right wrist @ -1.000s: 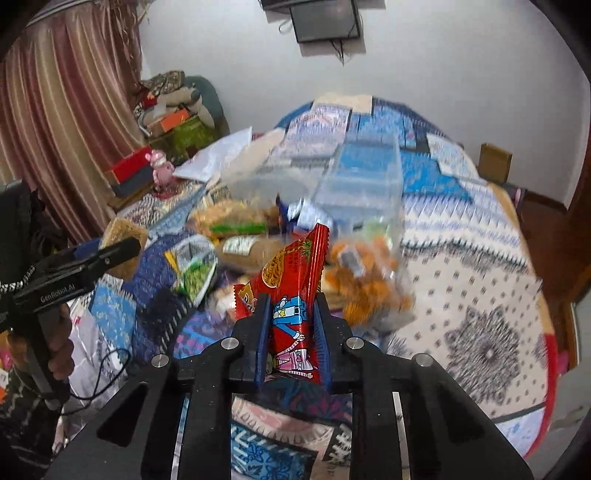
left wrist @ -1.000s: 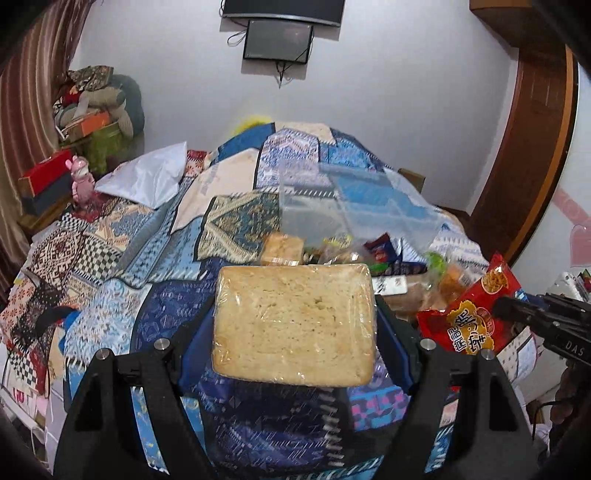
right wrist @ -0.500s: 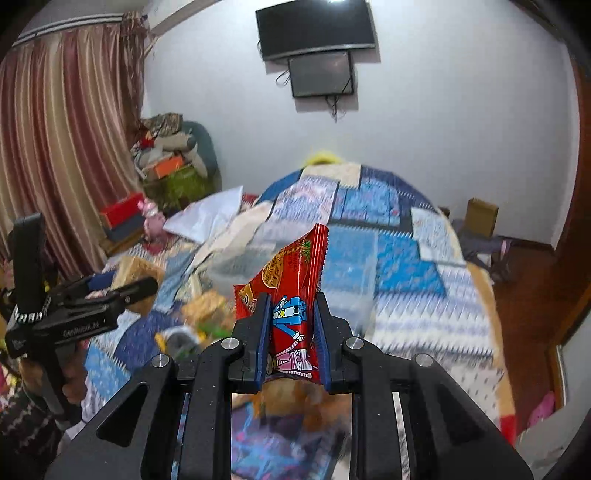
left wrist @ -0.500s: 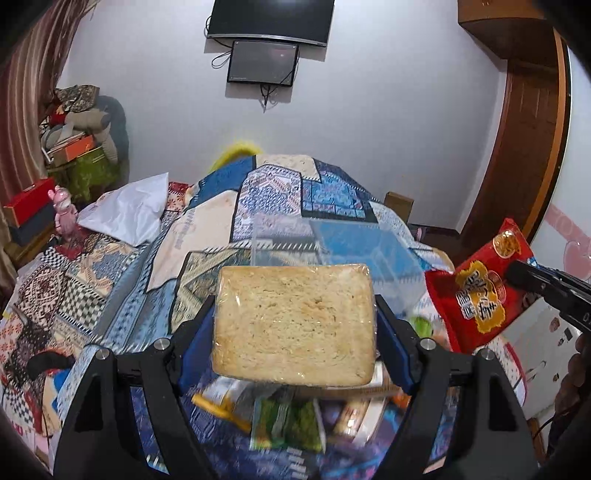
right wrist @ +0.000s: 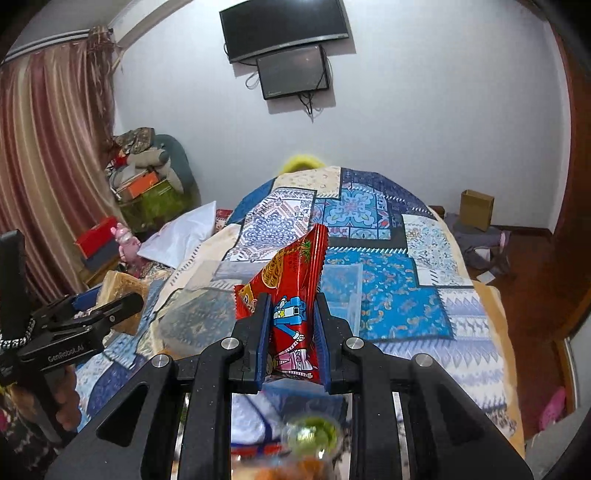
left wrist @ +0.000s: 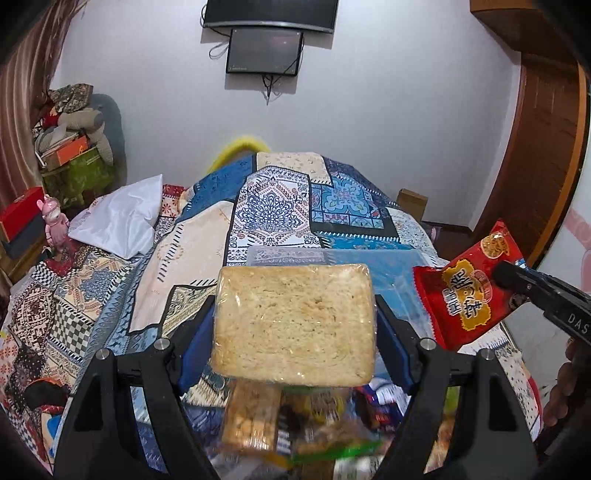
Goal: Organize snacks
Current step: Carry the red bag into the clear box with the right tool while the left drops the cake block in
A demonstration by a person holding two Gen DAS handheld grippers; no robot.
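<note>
My left gripper (left wrist: 294, 332) is shut on a plastic-wrapped tan noodle block (left wrist: 295, 321), held flat above the bed. My right gripper (right wrist: 291, 332) is shut on a red snack packet (right wrist: 291, 295) that stands upright between the pads. The red packet also shows in the left wrist view (left wrist: 469, 295), to the right of the noodle block. The noodle block also shows in the right wrist view (right wrist: 118, 291), at the left. A clear plastic box (left wrist: 402, 266) lies on the quilt just beyond both snacks. A pile of loose snacks (left wrist: 295, 432) lies blurred below the left gripper.
A patchwork quilt (left wrist: 273, 214) covers the bed. A white pillow (left wrist: 122, 218) lies at the left. Stacked boxes and clutter (right wrist: 147, 184) stand by the curtain. A TV (right wrist: 284, 26) hangs on the far wall. A cardboard box (right wrist: 476, 210) sits on the floor at the right.
Both grippers have risen and tilted up with their snacks. The snack pile has dropped to the bottom of both views, and the far wall and TV now show more.
</note>
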